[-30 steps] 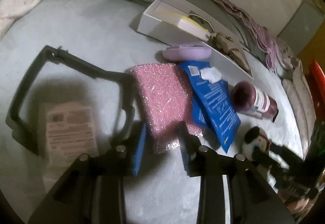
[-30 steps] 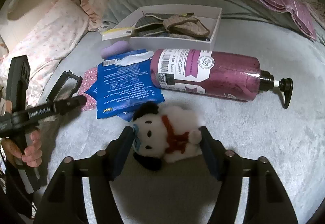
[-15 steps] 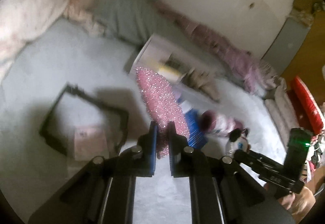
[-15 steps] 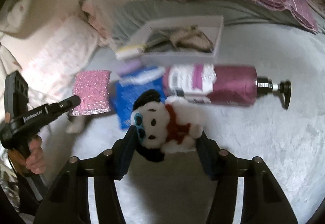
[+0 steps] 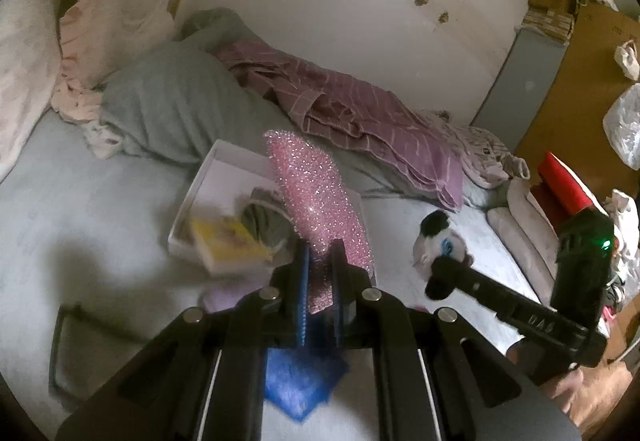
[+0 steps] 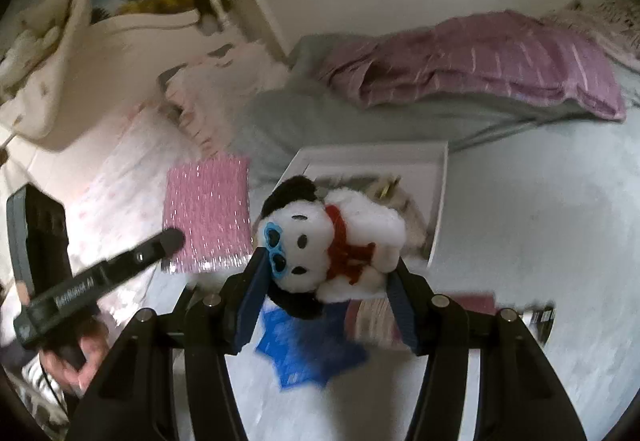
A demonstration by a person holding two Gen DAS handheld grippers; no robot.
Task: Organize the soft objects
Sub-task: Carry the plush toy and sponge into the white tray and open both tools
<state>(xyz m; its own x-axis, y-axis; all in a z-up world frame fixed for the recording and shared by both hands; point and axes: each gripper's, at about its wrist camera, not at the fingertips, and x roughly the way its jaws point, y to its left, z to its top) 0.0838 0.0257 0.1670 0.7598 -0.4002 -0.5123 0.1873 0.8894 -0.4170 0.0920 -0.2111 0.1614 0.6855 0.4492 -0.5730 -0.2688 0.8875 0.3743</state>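
Left hand-held gripper (image 5: pixel 320 269) is clamping the lower edge of a pink glittery sponge cloth (image 5: pixel 320 201), jaws nearly together, and the cloth is standing up and ahead of the fingertips, raised off the bed (image 5: pixel 80 201). From the right wrist view the same pink cloth (image 6: pixel 208 217) is hanging off to the left of the right tool, with the left tool's black finger (image 6: pixel 168 241) touching its lower left edge.

Right hand-held gripper (image 6: pixel 326 277) is squeezing a white plush toy (image 6: pixel 332 241) (black ear, blue heart glasses, red scarf) between its blue pads (image 6: pixel 252 289), lifted above the bed. In the left wrist view the plush (image 5: pixel 440 241) is showing to the right of the left tool, sitting at the tip of the right tool's arm.

A white shallow box (image 5: pixel 224 177) is lying on the bed straight ahead of the left tool, partly behind the pink cloth; it is holding a yellow item (image 5: pixel 228 241) and a dark fabric piece (image 5: pixel 260 217). The box (image 6: pixel 440 185) is also sitting directly behind the plush in the right view.

A blue wipes pack (image 6: pixel 304 349) is lying on the bed below the right jaws, blurred. A pink bottle (image 6: pixel 384 321) is lying just right of it, mostly hidden. A grey blanket (image 5: pixel 168 105) and a purple striped cloth (image 5: pixel 360 121) are piled beyond the box.
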